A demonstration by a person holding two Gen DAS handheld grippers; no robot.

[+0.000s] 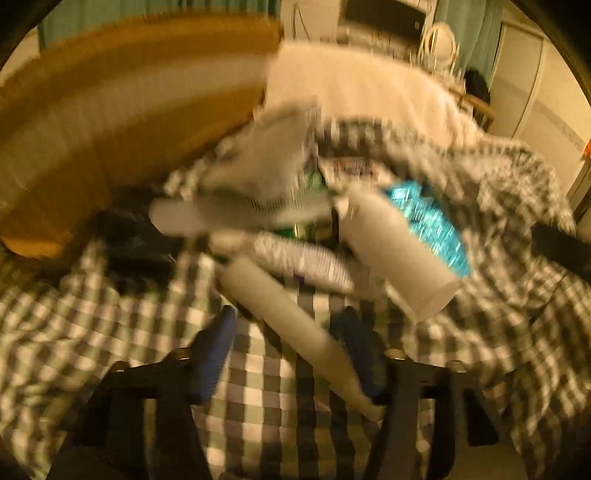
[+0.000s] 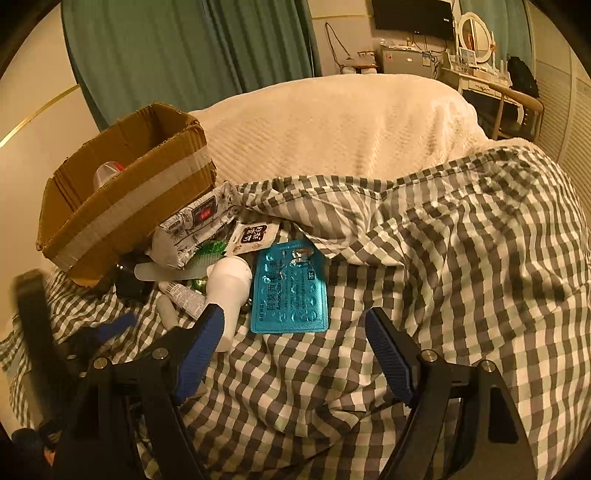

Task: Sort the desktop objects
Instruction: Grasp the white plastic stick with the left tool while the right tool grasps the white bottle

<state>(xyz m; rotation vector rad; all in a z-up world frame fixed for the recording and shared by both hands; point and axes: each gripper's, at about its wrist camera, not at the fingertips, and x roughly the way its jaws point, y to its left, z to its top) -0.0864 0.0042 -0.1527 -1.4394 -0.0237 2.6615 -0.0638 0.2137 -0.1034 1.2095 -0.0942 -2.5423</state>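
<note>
A heap of small objects lies on a checked cloth (image 2: 443,258): a teal blister pack (image 2: 290,291), a white bottle (image 2: 229,291), a printed tube (image 2: 184,295), a slim white tube (image 1: 295,325), a printed pouch (image 2: 192,229) and a small sachet (image 2: 253,236). My left gripper (image 1: 291,332) is open, its blue fingers either side of the slim white tube; that view is motion-blurred. My right gripper (image 2: 291,321) is open and empty, just in front of the blister pack. The left gripper also shows blurred in the right wrist view (image 2: 110,328).
An open cardboard box (image 2: 125,192) holding a clear container (image 2: 107,171) stands at the left behind the heap. A cream blanket (image 2: 351,122) covers the bed beyond. A dressing table with a mirror (image 2: 476,33) stands far right.
</note>
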